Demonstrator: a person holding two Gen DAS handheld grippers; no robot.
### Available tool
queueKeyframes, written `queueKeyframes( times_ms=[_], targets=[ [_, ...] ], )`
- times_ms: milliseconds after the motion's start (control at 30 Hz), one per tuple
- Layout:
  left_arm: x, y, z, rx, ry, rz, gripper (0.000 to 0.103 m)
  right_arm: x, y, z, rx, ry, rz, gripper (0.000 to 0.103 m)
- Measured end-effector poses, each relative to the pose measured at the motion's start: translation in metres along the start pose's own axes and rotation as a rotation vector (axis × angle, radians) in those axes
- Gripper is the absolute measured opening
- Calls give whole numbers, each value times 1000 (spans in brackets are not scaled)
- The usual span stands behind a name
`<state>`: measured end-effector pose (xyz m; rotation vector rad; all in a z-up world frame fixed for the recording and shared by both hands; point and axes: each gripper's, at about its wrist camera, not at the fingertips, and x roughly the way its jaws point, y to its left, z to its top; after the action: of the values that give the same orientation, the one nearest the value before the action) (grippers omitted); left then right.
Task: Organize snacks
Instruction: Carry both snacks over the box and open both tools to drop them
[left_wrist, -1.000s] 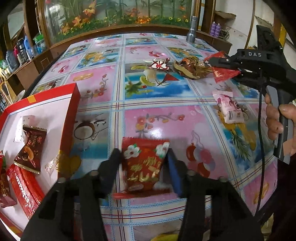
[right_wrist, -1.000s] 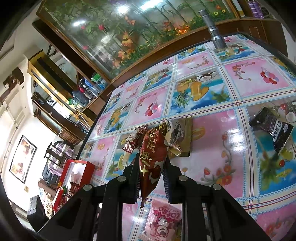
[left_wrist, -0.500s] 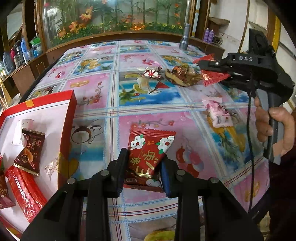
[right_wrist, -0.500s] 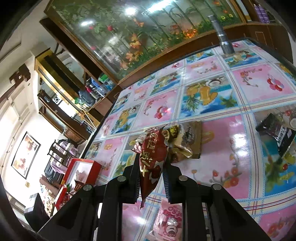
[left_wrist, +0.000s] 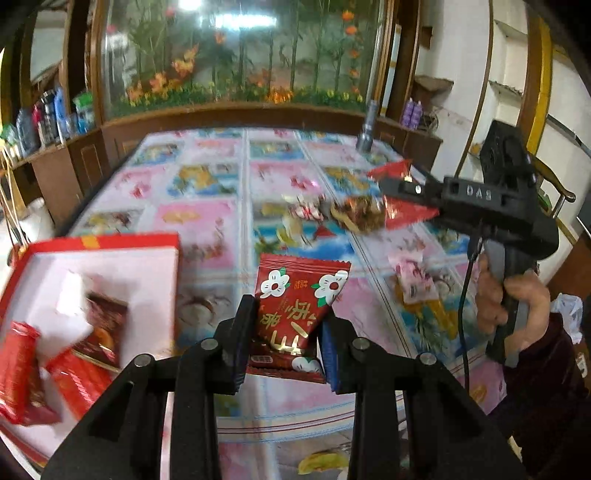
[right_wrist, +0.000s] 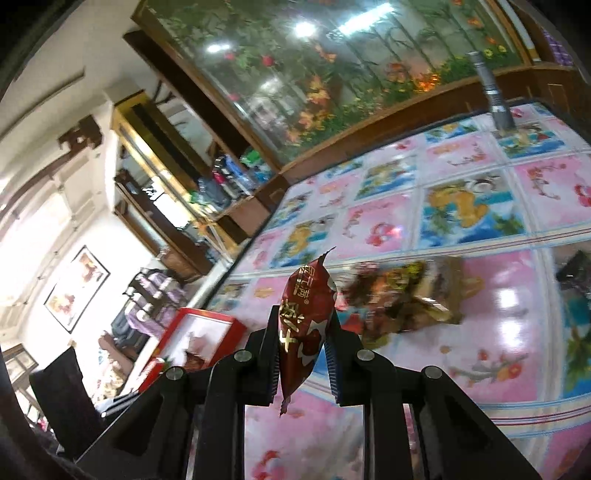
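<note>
Nearest in the left wrist view, the left hand-held gripper is clamped on a red snack packet with white flowers, its jaws pressing the packet's lower half so the wrapper fans out above them, clear of the desk. Just left of it, at the desk's near left corner, sits a red box with a white inside holding several red and brown packets. To the right, a hand grips the handle of the right hand-held gripper, whose jaws are pinched tight on a dark red packet with gold lettering, held edge-on above the desk. Beyond, a pink packet lies near the right edge, and a blurred heap of brown and gold wrappers lies mid-desk. At the far edge a grey flashlight stands upright.
</note>
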<state>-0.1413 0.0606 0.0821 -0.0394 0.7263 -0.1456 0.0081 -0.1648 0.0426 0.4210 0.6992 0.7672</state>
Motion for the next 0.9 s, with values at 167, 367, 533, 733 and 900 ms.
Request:
queueKeyframes(
  times_ms=[167, 367, 533, 733, 900],
  targets=[
    [-20, 27, 0, -12, -55, 54, 30, 7, 29, -6, -46, -19, 73, 21],
    [-37, 79, -11, -81, -64, 161, 30, 55, 80, -23, -68, 46, 154, 21],
    [-44, 125, -24, -154, -55, 240, 30, 108, 134, -43, -108, 137, 230, 21],
    [-45, 154, -37, -205, -53, 272, 30, 159, 184, -73, -164, 238, 267, 23],
    [-50, 172, -44, -228, -64, 291, 30, 189, 215, -89, -205, 291, 297, 24]
  ],
)
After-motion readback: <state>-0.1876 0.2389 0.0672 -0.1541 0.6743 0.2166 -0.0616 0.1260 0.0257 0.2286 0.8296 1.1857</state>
